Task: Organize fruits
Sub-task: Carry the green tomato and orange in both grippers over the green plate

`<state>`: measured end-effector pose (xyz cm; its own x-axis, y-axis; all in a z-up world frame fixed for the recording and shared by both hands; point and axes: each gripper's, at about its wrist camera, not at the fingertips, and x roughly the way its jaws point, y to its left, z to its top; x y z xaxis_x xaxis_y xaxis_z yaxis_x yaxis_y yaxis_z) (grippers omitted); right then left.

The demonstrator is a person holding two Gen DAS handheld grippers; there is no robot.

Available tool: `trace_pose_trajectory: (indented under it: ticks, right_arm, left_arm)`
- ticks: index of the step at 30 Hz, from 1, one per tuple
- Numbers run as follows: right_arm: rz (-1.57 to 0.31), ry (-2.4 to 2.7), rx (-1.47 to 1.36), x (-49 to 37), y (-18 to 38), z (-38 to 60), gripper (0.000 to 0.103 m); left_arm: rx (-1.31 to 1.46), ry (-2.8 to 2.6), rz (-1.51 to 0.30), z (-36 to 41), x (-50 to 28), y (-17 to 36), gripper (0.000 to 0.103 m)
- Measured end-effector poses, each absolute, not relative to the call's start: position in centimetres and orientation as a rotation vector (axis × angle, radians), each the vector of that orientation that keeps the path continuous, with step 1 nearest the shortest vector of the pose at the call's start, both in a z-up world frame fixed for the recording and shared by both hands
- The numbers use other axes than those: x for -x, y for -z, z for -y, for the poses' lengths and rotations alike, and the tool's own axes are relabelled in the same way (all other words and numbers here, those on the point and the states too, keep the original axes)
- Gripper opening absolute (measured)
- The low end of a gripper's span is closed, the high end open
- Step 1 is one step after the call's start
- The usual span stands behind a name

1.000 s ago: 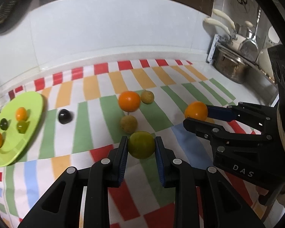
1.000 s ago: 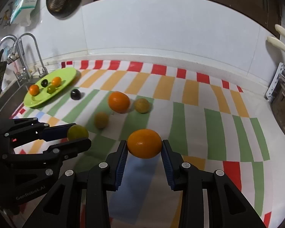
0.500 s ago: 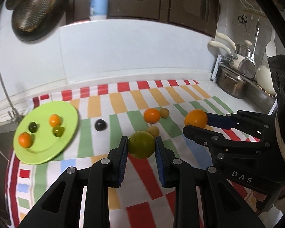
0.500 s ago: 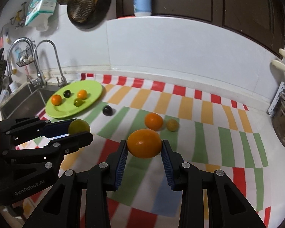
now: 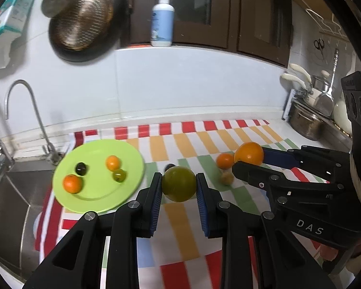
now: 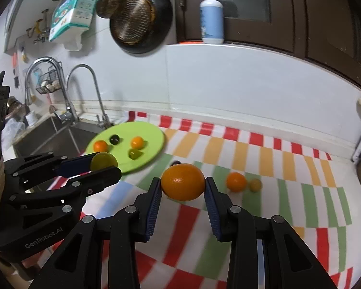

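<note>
Gripping a green fruit (image 5: pixel 179 183), the left hand-held gripper (image 5: pixel 179 187) has its blue pads clamped on both sides of it, fruit held clear above the striped cloth (image 5: pixel 180 219), just right of the green plate (image 5: pixel 132 161). Right hand-held gripper (image 6: pixel 183 189) is closed on a large orange (image 6: pixel 183 182), also off the cloth, further right of the plate. Both point down toward the cloth at a slant.

Landmark = green plate, at the cloth's left end beside the sink (image 6: pixel 57 137). On the plate: two small orange fruits (image 5: pixel 112 162) (image 5: pixel 72 183), one dark fruit (image 5: pixel 80 168), one small green fruit (image 5: pixel 119 175), none touching.

Right of the plate, on the cloth: a dark fruit (image 5: pixel 169 167), mostly hidden behind the held green one; further right a loose orange fruit (image 6: pixel 236 181) with a small yellowish fruit (image 6: pixel 255 184) just beside it. Left wrist view shows another yellowish fruit (image 5: pixel 226 177) near them; can't tell if it's the same one.

Behind the plate: faucets (image 6: pixel 89 91), white backsplash. Above: hanging pan with strainer (image 6: pixel 137 19), pump bottle (image 6: pixel 211 15) on the ledge. Far right of the plate, at the tabletop edge: steel pot (image 5: pixel 305 125) and utensils.
</note>
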<state>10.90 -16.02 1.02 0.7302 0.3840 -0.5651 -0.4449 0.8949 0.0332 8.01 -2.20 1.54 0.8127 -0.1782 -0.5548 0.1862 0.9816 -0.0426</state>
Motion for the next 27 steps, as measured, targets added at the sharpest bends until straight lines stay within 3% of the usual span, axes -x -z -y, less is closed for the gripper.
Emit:
trace_pose_trajectory:
  ticks: [27]
  right_arm:
    - [-0.562, -0.586, 0.075, -14.9, -3.8, 5.3, 0.037]
  left_arm:
    - [0.047, 0.042, -0.523, -8.3, -10.3, -3.4, 0.028]
